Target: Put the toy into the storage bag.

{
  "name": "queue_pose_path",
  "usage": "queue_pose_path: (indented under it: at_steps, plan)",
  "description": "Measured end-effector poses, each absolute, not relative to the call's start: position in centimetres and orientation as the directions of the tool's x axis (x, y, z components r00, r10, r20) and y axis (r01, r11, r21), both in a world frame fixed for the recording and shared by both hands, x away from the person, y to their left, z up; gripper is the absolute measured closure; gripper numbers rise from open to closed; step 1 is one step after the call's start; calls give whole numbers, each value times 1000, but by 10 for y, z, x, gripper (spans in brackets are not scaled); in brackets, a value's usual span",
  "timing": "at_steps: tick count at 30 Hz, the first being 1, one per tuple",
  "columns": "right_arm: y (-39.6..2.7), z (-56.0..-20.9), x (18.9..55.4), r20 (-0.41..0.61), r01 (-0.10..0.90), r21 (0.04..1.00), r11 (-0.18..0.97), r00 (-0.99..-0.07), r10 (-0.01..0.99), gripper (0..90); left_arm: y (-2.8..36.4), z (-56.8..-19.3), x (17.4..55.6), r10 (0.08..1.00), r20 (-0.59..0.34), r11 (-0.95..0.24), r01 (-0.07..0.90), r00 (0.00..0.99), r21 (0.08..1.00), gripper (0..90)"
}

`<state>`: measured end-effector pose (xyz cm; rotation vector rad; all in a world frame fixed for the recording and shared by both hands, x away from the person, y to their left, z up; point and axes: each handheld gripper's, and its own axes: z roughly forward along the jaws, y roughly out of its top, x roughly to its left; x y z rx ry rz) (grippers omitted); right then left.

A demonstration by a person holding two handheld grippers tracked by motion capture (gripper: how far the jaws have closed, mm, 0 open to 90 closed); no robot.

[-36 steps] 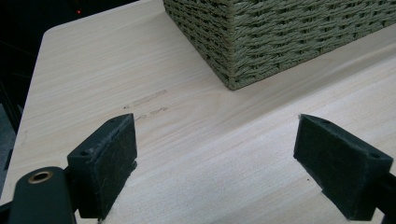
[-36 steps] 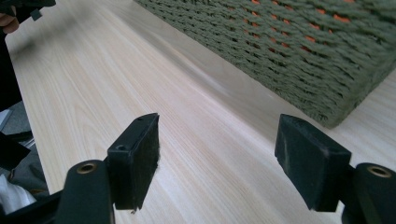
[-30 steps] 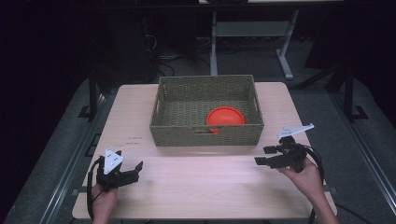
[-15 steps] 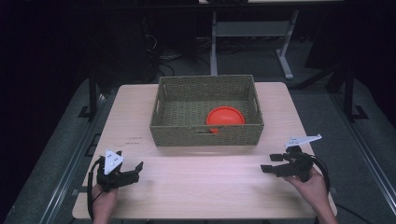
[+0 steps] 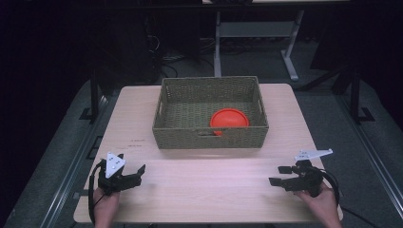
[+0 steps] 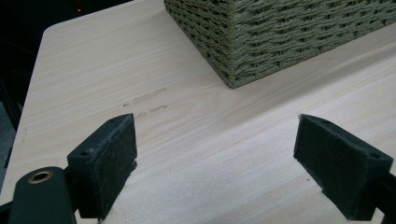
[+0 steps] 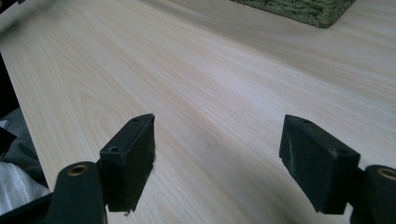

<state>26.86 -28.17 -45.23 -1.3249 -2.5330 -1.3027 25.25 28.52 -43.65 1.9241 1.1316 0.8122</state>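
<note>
A woven basket (image 5: 210, 115) is seen at the centre of a pale wooden table (image 5: 209, 190), with an orange disc (image 5: 229, 118) lying flat on the basket's floor, against its near wall and toward its right end. The left gripper (image 5: 138, 172) is held low over the table, near the basket's near-left corner but well apart from it, its grey three-cornered plate uppermost; its jaws are spread wide with nothing between them. In the left gripper view, the left gripper (image 6: 215, 158) is shown with bare wood lying between its two black pads, the basket's corner (image 6: 243, 42) standing ahead and a faint pair of pencil-like marks (image 6: 145, 101) visible on the table to the side of that corner.

The right gripper (image 5: 280, 175) is held by a hand (image 5: 323, 204) off the basket's near-right corner, well clear of it and close to the table's front edge. Its jaws are likewise parted wide and empty, pointing across the table toward the left gripper. In the right gripper view, the right gripper (image 7: 217, 149) is framed over bare wood grain, with a corner of the basket (image 7: 303, 8) caught at the top of the frame. Neither gripper is touching the basket or the disc.
</note>
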Motion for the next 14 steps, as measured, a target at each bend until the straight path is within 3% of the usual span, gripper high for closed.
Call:
queue_pose_path:
  at_steps: [14]
  plan:
    - [-289,-466,253,349,663,699,270,-645,680,212,285,-435,253,898,142,-328,419,416,847,128]
